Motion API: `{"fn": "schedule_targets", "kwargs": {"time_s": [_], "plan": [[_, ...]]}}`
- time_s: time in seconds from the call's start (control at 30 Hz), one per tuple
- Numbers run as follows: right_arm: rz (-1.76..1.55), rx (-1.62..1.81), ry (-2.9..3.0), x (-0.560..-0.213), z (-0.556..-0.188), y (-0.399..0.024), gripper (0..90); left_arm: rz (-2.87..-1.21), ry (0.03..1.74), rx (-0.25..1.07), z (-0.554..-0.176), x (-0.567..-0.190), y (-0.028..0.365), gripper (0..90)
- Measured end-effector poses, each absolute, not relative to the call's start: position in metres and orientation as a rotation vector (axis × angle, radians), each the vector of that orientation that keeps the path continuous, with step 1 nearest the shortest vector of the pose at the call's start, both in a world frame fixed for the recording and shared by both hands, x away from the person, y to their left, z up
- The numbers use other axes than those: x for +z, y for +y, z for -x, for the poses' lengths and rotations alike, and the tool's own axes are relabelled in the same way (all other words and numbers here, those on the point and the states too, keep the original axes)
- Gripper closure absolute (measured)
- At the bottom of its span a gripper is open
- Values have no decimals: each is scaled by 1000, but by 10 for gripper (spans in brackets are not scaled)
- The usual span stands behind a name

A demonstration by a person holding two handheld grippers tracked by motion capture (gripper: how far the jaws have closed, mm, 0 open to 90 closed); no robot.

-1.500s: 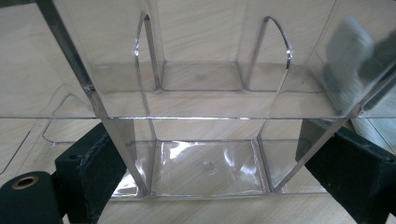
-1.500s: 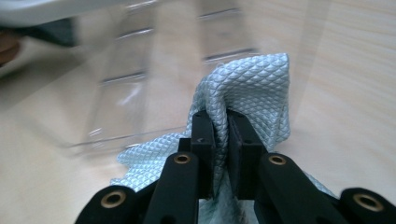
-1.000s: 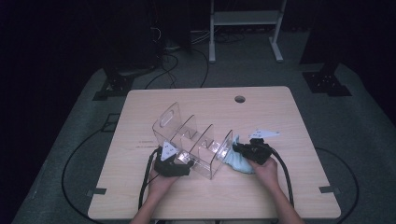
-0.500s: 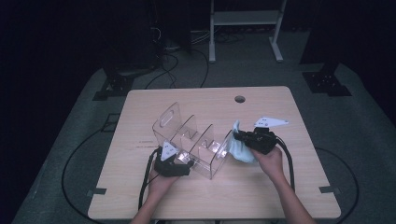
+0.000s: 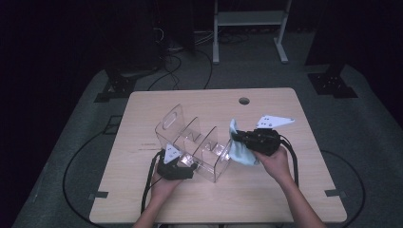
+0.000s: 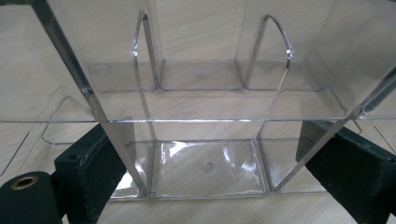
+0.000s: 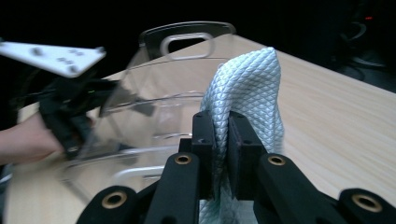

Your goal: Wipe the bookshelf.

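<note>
The right tool pinches a pale blue, diamond-textured cloth between its pressed-together jaws, held above the light wooden tabletop at the three o'clock side of the clear plastic divided organizer. The left tool sits at the organizer's seven o'clock corner, its black jaws straddling the transparent end wall and resting against it.

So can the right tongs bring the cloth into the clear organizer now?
Probably yes: the right tongs grip the cloth beside the organizer, whose open top looks unblocked; the left tongs sit at its near wall.
</note>
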State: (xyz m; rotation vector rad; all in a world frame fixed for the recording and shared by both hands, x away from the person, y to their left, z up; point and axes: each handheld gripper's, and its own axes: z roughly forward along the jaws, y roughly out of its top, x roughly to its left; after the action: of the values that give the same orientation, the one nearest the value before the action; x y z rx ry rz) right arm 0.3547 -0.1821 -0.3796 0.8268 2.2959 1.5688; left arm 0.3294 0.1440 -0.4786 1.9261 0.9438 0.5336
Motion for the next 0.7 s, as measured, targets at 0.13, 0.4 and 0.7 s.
{"fn": "schedule_targets", "kwargs": {"time_s": [0.13,0.4,0.7], "plan": [[-757,1574,2346,-374,-342,-170,822,-1927,944,534,-329,-478,144,78],[-665,1616,2432,-375,-315,-147,823,-1922,945,539,-329,-479,143,78],[-666,1609,2449,-375,-316,-145,824,-1924,942,540,-329,-478,143,78]]}}
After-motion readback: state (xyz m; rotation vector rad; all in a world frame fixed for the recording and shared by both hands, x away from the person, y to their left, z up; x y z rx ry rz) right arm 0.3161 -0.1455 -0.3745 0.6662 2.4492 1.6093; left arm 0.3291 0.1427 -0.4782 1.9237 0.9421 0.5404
